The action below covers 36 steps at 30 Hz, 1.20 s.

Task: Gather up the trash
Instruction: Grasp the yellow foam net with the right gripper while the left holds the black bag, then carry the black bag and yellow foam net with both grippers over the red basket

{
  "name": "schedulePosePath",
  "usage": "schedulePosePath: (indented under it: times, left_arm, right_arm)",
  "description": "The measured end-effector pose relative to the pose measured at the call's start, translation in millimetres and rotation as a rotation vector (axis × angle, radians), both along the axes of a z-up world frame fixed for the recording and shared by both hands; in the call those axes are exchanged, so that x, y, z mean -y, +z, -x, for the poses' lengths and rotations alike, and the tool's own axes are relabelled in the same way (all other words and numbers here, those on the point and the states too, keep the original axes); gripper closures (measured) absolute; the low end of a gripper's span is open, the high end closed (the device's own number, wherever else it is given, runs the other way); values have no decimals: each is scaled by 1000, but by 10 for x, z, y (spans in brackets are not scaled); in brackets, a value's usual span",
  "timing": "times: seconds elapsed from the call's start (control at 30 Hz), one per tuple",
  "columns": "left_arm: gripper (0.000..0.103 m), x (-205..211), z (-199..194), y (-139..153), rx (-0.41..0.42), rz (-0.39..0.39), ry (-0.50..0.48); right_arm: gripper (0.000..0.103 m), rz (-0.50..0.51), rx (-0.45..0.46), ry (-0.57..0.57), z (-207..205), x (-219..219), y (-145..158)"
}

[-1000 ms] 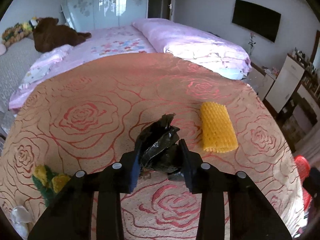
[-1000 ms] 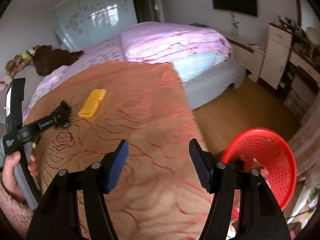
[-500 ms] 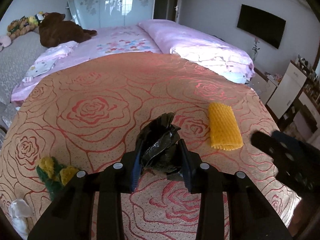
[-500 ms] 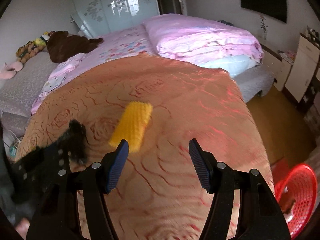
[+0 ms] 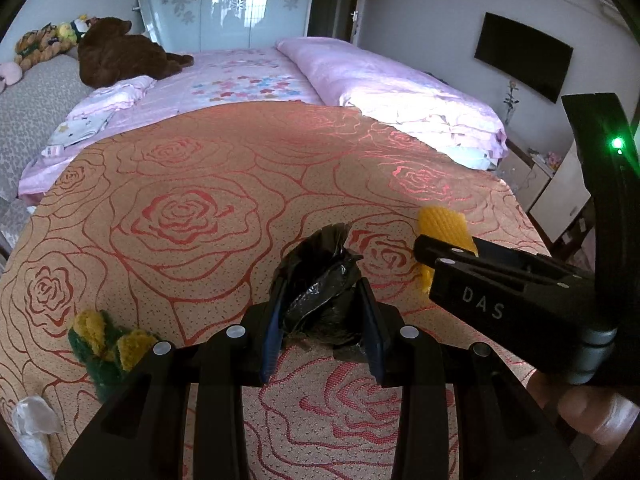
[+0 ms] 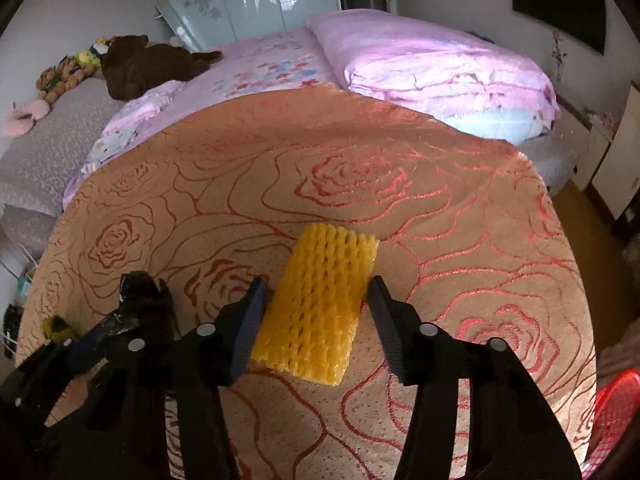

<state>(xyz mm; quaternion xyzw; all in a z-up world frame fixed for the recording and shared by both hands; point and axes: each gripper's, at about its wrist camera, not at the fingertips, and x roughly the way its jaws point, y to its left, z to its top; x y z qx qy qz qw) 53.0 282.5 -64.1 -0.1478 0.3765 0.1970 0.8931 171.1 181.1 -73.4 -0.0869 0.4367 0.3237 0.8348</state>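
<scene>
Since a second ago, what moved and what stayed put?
The right gripper swung from the red basket side over to the yellow foam net; its jaws have just been closing around it. The left gripper stayed shut on the black bag.

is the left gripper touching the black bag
Touching: in the left wrist view the left gripper pads press both sides of the black bag.

Crumpled black bag (image 5: 320, 280) and flat yellow foam net (image 6: 316, 308) lie on rose-patterned bedspread (image 6: 360, 184).
</scene>
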Motion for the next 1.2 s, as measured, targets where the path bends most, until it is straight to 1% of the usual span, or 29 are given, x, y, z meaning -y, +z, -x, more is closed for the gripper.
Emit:
schedulePosePath:
  times: [0.17,0.23,0.3,0.47,0.7,0.83,1.2]
  left_arm:
    - [70,2,1,1,1,-1,0]
    - [70,2,0,2,0,0,0]
    - [70,3,-1,3,0,-2,0]
    - [70,27,6,5,-4,-12,0]
    - [70,155,69,13,-17,-23,-23]
    - [70,209,129,26,-9,-1,-40]
    - [70,432,200,104,1,-23,-82]
  right_arm:
    - [67,17,64,2,95,33,5]
    - [73,15,70,-2,130,57,17]
    - [76,10,66,-4,154,114,25]
    - [78,-12,34,-28,234,341,16]
    - [78,-32,25,-67,449,704,-13]
    - [78,-55,-1,-92,558,903,-6]
    - [79,-89,20,-128,748,1234,101]
